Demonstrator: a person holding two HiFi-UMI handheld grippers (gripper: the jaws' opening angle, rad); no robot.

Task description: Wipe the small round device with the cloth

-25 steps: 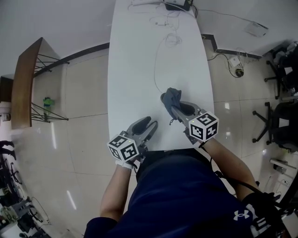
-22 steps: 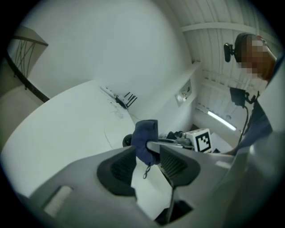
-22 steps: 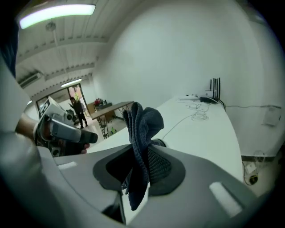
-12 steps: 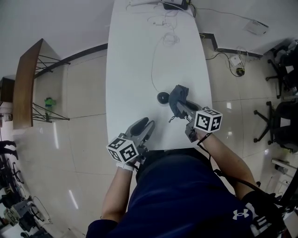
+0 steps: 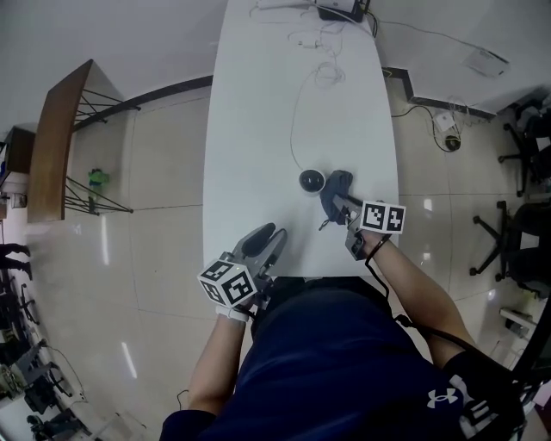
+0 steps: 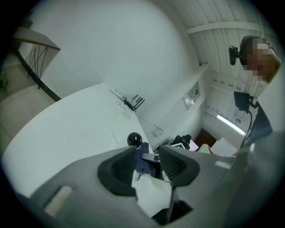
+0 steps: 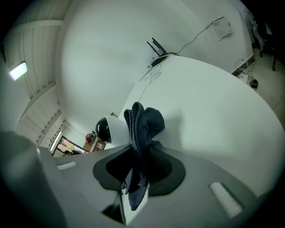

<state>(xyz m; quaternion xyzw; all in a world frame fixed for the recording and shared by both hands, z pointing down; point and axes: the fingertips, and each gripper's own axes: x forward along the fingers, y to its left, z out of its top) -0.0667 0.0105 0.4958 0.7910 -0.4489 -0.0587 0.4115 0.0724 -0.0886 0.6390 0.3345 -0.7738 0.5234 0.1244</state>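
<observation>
A small round black device [image 5: 311, 181] sits on the white table [image 5: 258, 129], with a thin cable [image 5: 293, 121] running from it to the far end. My right gripper [image 5: 337, 205] is shut on a dark blue cloth [image 5: 337, 185], which hangs bunched just right of the device and apart from it. In the right gripper view the cloth [image 7: 143, 122] sticks up out of the right gripper [image 7: 140, 156], with the device [image 7: 103, 129] to its left. My left gripper [image 5: 274, 236] rests near the table's front edge, open and holding nothing. In the left gripper view the left gripper [image 6: 149, 152] points toward the device [image 6: 135, 139].
A router [image 5: 336, 9] and loose white cables [image 5: 323, 69] lie at the table's far end. A wooden side table [image 5: 52, 146] stands on the floor to the left. Office chairs [image 5: 521, 232] and a floor socket [image 5: 449, 129] are at the right.
The right gripper has drawn the cloth off the device to the right, uncovering it. The left gripper has stayed near the front edge.
</observation>
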